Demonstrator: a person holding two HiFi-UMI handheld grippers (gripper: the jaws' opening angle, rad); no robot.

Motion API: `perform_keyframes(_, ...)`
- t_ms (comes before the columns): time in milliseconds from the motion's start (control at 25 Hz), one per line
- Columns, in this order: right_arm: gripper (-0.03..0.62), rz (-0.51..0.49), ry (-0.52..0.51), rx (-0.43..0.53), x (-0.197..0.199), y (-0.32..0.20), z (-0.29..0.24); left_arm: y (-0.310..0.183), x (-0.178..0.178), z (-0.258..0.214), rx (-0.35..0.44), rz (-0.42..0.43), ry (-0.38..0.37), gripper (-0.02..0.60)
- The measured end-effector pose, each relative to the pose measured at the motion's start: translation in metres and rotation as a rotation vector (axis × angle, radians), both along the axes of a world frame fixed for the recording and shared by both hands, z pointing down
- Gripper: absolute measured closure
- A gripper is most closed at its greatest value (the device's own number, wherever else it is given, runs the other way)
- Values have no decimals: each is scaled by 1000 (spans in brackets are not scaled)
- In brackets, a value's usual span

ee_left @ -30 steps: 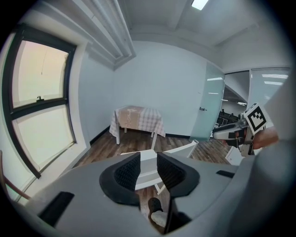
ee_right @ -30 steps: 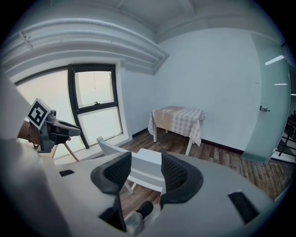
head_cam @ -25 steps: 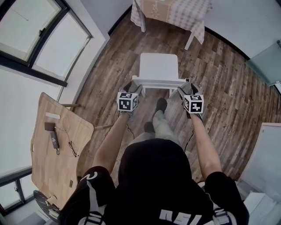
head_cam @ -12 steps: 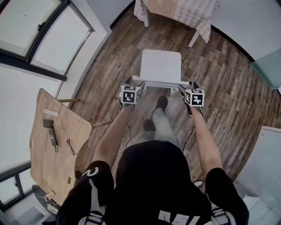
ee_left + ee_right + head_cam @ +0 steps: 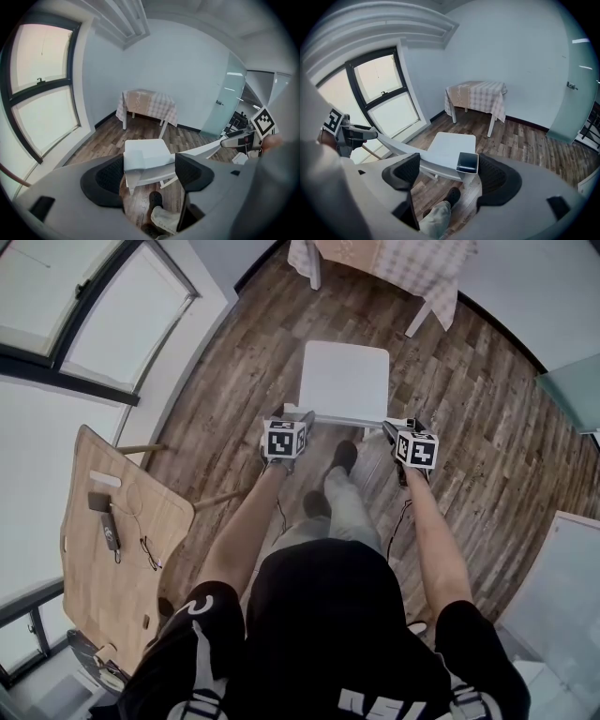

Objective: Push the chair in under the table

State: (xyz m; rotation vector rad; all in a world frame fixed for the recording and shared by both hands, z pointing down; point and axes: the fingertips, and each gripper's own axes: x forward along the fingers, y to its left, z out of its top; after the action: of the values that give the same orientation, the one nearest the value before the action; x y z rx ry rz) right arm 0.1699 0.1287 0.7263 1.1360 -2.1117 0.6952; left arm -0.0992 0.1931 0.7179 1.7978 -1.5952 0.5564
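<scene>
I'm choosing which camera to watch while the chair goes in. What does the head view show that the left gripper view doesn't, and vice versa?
Head view only: the wooden board at the left with small items on it, and the person's arms and shoulders. Left gripper view only: the left claw, its jaws just opened and apart, with the back rail of the white chair between them, plus the ceiling. Both: that chair, the cloth-covered table beyond it, the wood floor and the window.

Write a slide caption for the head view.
Person standing behind a white chair on the wood floor, the cloth-covered table a gap ahead of it.
</scene>
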Motion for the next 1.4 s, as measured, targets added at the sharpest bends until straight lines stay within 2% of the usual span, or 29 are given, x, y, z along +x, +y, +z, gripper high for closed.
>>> perform_keyframes(240,181,1,-11,-14,-1,0,1,3,0,-2,2,2,32,238)
perform_keyframes(560,177,10,-16,-13,0,-2,2,3,4,5,-22,17,2,238)
perform_keyframes(840,177,9,-23,-11,-1,-3,3,-1,3,4,-38,-29,57,230)
perform_keyframes(1400,177,-6,-45,-25,2,-5,3,-4,7,4,-13,-26,38,218)
